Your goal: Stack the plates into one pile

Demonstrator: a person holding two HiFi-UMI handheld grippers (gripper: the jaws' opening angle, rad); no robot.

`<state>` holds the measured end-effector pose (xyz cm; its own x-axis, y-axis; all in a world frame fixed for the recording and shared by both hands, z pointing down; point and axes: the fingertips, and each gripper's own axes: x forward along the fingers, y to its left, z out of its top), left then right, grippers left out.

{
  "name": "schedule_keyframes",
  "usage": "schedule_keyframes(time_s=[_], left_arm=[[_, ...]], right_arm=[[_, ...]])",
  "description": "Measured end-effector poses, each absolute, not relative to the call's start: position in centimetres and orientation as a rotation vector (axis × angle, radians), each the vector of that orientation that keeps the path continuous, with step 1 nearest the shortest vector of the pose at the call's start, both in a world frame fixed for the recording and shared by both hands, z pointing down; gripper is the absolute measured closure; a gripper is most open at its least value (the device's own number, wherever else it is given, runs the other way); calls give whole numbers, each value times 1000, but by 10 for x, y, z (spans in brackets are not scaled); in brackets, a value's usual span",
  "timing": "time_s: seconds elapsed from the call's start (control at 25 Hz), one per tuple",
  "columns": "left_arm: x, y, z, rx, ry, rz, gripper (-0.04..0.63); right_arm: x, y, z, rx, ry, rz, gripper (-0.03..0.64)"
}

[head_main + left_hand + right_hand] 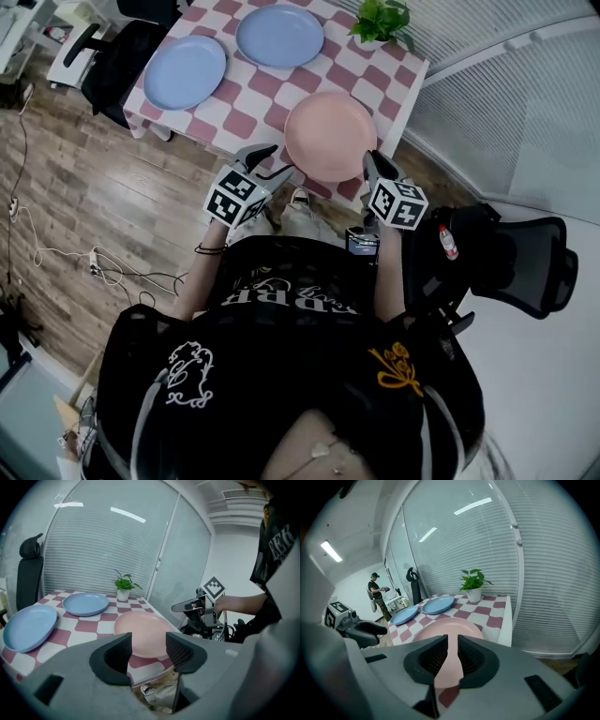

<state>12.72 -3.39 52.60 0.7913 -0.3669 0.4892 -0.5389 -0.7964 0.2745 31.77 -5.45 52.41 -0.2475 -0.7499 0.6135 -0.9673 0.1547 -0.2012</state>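
Pink plate (330, 134) lies at the bench's (246, 101) near edge, by its right corner. Left tool (271, 161) spread, empty, beside the rim. Right tool (371, 165) pressed together, empty. Best, likely: open right, pinch opposite rims, lift level toward left blue plate (185, 71).

The left tool (148, 645) partly hides the pink plate (140, 624).

Pink plate (330, 136), blue plate (185, 72), another blue plate (279, 36) — pink-and-white checked tablecloth (251, 97)
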Motion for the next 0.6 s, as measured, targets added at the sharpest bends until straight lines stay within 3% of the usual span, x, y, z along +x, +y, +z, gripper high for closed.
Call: schedule_keyframes(time_s=[0.2,0.32,0.6], left_arm=[[141,-50,569,2456,-701,708,341],[148,-54,591,2368,-715,741,324],[160,-56,624,2258,-727,817,314]], right_arm=[[350,-70,563,1545,-2020,877,584],[362,-72,585,1468,-2001,941,462],[365,-68,624,1320,-1987,1070,456]])
